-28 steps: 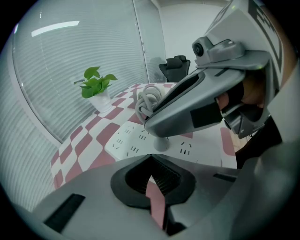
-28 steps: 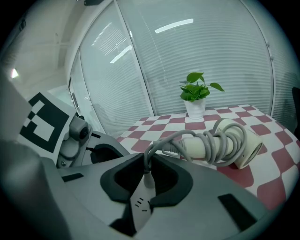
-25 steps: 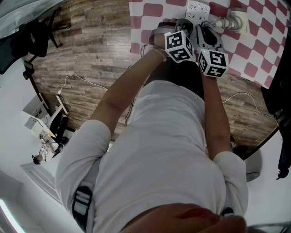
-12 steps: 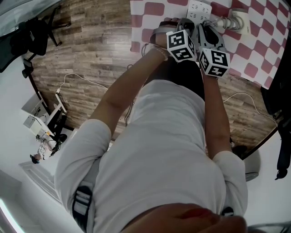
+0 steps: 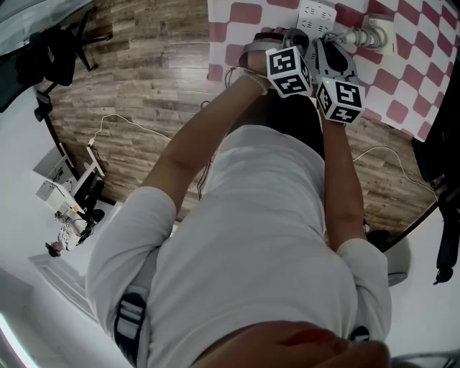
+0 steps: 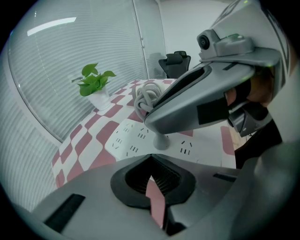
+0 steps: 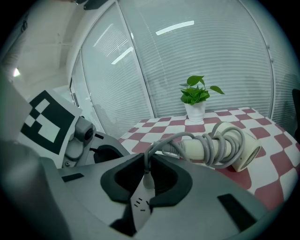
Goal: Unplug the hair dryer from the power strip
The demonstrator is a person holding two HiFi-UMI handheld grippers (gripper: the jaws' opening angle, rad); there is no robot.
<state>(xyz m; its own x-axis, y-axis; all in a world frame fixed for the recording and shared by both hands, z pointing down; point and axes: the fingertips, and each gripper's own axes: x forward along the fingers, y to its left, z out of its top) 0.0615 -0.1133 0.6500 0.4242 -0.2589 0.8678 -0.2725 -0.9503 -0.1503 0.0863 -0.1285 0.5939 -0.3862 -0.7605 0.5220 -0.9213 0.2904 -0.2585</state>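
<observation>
A white power strip (image 5: 314, 13) lies on the red-and-white checked tablecloth (image 5: 410, 72). The pale hair dryer (image 7: 234, 147), its grey cord wound round the handle, lies just beyond the strip. The cord runs down to a plug (image 7: 146, 177) seated in the strip. My right gripper (image 7: 146, 183) is shut on that plug. From the left gripper view the right gripper (image 6: 157, 123) hangs over the strip (image 6: 136, 140) with the plug (image 6: 161, 141) under it. My left gripper (image 6: 151, 177) points steeply down at the strip's near end, jaws together with only cloth showing behind them.
A small potted plant (image 7: 197, 101) stands on the table behind the dryer, in front of the window blinds. A black office chair (image 6: 176, 61) stands past the table's far end. Wood floor (image 5: 144, 86) with a thin white cable (image 5: 115, 123) lies left of the table edge.
</observation>
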